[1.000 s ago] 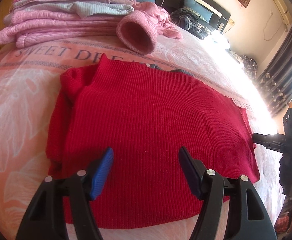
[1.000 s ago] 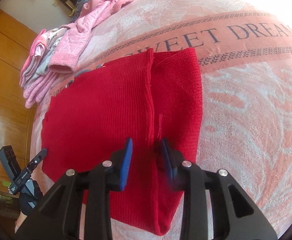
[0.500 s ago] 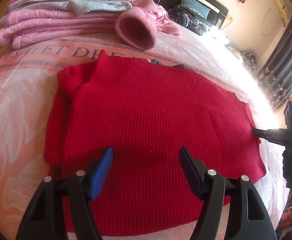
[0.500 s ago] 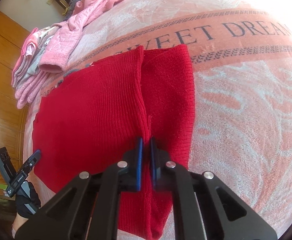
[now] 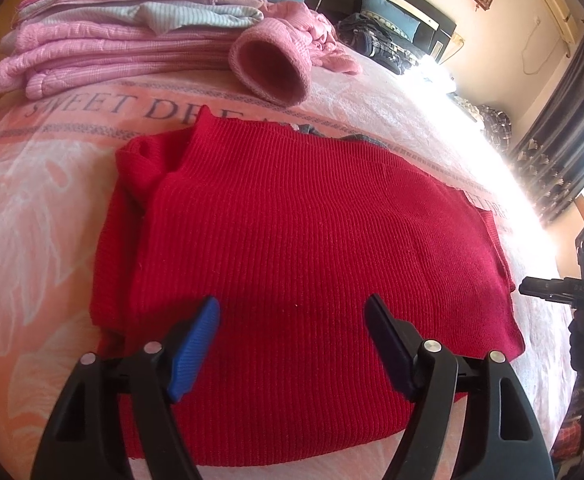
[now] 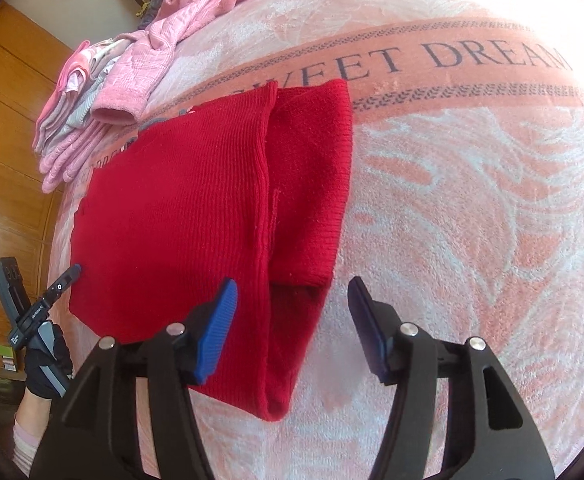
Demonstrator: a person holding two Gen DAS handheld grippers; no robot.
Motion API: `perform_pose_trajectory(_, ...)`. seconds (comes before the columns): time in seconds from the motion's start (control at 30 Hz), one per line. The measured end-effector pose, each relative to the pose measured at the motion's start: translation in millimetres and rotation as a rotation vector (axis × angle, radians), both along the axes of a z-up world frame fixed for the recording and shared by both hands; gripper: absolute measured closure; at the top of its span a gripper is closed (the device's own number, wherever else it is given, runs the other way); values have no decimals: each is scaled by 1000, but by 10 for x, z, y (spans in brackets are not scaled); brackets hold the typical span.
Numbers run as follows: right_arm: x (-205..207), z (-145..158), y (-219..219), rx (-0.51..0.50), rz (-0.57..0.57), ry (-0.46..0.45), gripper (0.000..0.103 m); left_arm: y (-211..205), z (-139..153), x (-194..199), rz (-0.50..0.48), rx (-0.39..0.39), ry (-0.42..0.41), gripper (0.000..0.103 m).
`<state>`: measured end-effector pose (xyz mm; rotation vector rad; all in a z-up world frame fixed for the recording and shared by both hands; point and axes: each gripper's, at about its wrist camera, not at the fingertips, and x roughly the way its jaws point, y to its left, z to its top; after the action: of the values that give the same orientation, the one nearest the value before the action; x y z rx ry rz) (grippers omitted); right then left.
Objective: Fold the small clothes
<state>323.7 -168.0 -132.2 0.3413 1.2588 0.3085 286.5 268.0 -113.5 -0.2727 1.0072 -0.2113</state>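
Both sets of jaws gape empty: left gripper (image 5: 292,316) above the red sweater (image 5: 292,240), right gripper (image 6: 292,308) straddling its folded sleeve, likely lining up another fold.

left gripper (image 5: 292,336) fingers spread | over red sweater (image 5: 299,240) | pink stack (image 5: 116,32) beyond

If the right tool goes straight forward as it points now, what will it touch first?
Most likely the red sweater: the open right tool points at the sweater's folded side edge lying on the bedspread. Depth is unclear.
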Motion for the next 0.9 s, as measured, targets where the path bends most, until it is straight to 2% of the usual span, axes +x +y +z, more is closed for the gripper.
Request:
perform_pose_trajectory(0.13, -11, -160, -29, 69, 3, 36, 44, 20, -31, 21, 5, -3, 8, 27)
perform_pose_trajectory(0.33, 54, -216, 39, 96, -8, 30, 44, 41, -46, 15, 1, -4, 10, 27)
perform_pose_trajectory(0.43, 93, -234, 100, 87, -21, 19, 50, 41, -48, 8, 1, -6, 12, 27)
perform_pose_trajectory(0.5, 120, -246, 115, 94, -32, 11, 60, 39, -51, 7, -3, -3, 13, 27)
perform_pose_trajectory(0.57, 136, -264, 123, 116, -39, 9, 75, 39, -54, 2, -6, -4, 14, 27)
perform_pose_trajectory(0.67, 126, -275, 119, 127, -49, 5, 79, 53, -61, 2, -8, -12, 16, 27)
perform_pose_trajectory(0.9, 94, -311, 90, 145, -67, 8, 80, 44, -86, 7, -21, -8, 14, 26)
